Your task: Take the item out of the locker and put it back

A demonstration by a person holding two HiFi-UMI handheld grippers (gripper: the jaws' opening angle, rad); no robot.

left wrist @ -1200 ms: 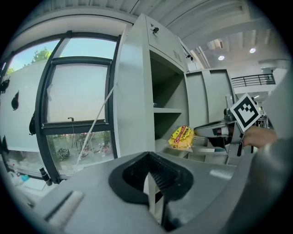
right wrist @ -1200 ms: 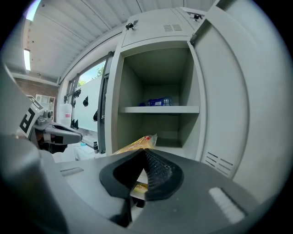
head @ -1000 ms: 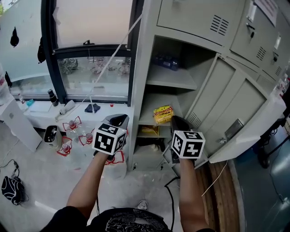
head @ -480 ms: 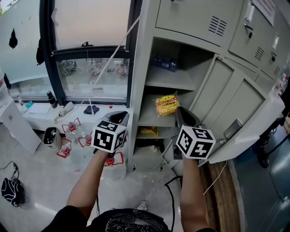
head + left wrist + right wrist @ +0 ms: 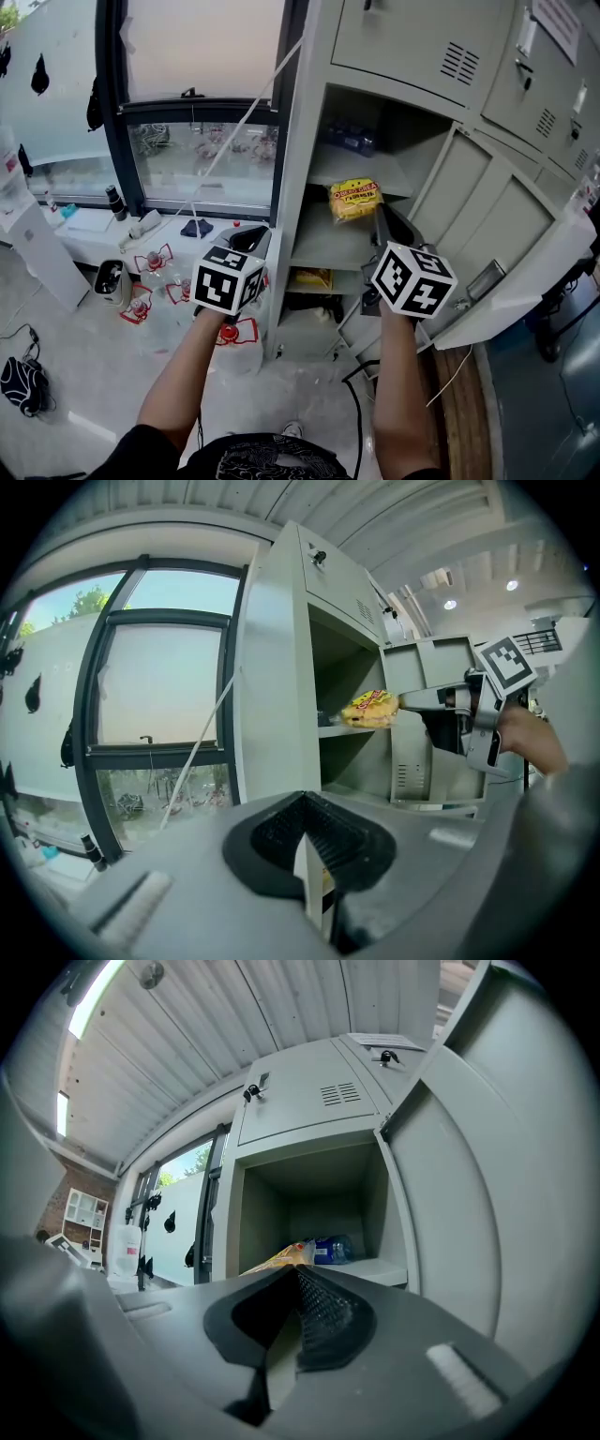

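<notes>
A yellow snack packet [image 5: 354,200] hangs in the air in front of the open grey locker [image 5: 309,112], about level with its upper shelf [image 5: 361,171]. My right gripper [image 5: 378,213] is shut on the packet's edge. The left gripper view shows the same packet [image 5: 373,709] at the tip of the right gripper [image 5: 405,703]. In the right gripper view the packet [image 5: 281,1258] sticks out beyond the right gripper's [image 5: 295,1275] closed jaws. My left gripper [image 5: 246,238] is held left of the locker, shut and empty; the left gripper [image 5: 305,808] looks along the locker's side.
A blue bottle pack [image 5: 349,139] lies on the top shelf, and another yellow packet [image 5: 309,277] on a low shelf. The locker door [image 5: 487,244] stands open at the right. To the left are a window ledge, red wire items [image 5: 150,261] and a black bag [image 5: 21,384] on the floor.
My right gripper has risen with the yellow packet, from the height of the middle shelf to the upper shelf. The left gripper has risen only slightly.
</notes>
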